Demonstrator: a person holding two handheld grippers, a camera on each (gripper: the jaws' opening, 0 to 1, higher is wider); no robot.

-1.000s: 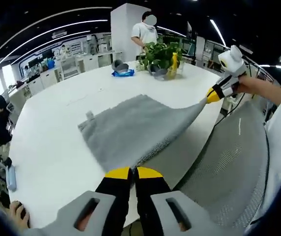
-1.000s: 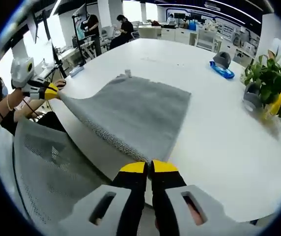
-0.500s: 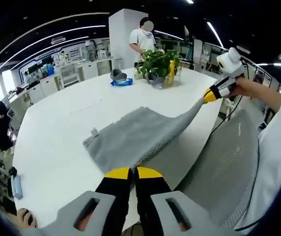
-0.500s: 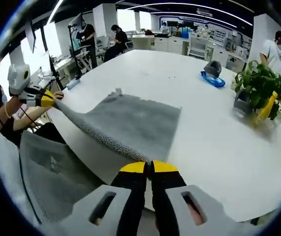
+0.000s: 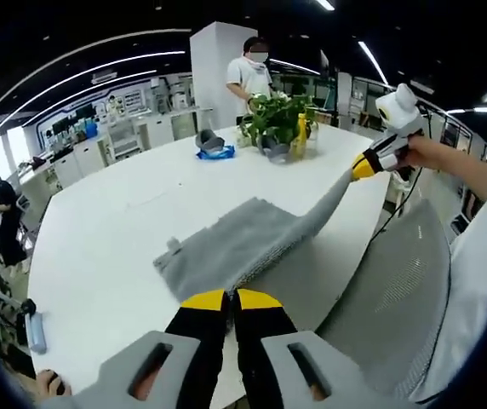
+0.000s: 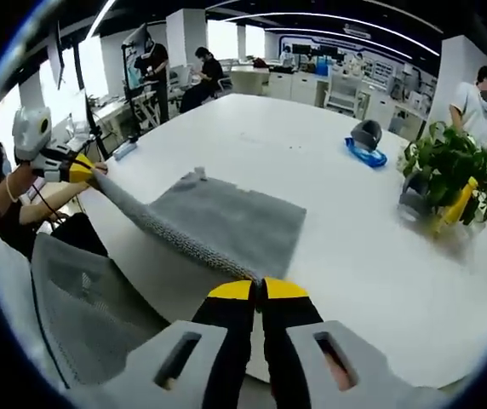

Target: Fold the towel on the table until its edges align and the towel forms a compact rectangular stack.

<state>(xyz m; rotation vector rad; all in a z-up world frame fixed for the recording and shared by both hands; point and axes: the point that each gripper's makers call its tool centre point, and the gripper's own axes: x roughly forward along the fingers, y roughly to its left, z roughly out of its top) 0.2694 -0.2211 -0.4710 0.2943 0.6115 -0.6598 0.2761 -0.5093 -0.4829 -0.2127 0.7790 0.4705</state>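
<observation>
We work at a large white worktop (image 5: 99, 247) that runs far ahead of us, with the grey towel (image 5: 235, 243) lying on its near part. The far half of the towel rests flat on the worktop, a small tag sticking out at its far left corner. The near edge is lifted off the surface and stretched taut between our two tools, hanging over the worktop's near rim.

We judge the task to be at its first fold. The near edge is raised, but it has not yet been carried over to the far edge, so no layer lies doubled. What is left, as we read it: lay the near edge onto the far one, line up the corners, then fold again until we have a compact rectangle.

A grey mesh chair back (image 6: 82, 315) stands just below the hanging cloth.

Our left hand-held gripper (image 5: 232, 299) is clamped on the towel's near left corner, its yellow tips pressed together on the cloth. Our right hand-held gripper (image 6: 259, 290) is likewise closed on the near right corner.

Far off on the worktop stand a potted plant (image 5: 279, 109) with a yellow bottle (image 6: 458, 204) beside it, and a small blue object (image 6: 364, 153) to the left of the plant.
</observation>
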